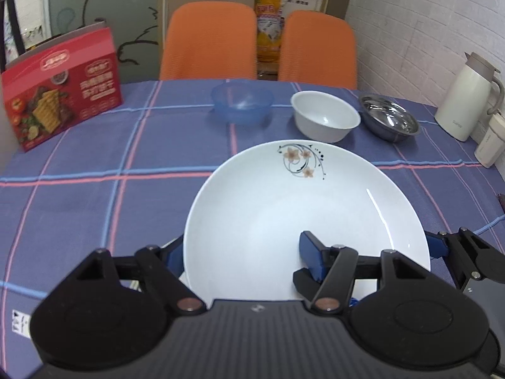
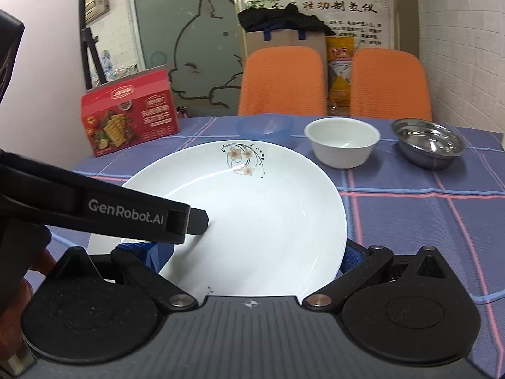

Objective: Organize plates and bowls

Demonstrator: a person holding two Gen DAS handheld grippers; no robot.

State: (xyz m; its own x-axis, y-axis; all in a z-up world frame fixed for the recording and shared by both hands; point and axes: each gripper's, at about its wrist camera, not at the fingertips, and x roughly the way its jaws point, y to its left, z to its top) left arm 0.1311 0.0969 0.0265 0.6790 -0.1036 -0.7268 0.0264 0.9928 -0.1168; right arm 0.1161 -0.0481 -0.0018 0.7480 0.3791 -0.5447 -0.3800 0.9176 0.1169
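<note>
The flowered white plate (image 1: pixel 303 218) is spanned at its near rim by both wide-open grippers, left gripper (image 1: pixel 243 255) and right gripper (image 2: pixel 252 252), neither closed on it, with the bowls lined up well beyond.

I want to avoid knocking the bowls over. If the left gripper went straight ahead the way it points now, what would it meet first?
Probably the white bowl, which stands just past the far rim of the flowered plate that the left gripper holds. The blue bowl sits slightly left of that line. Depth is uncertain.
</note>
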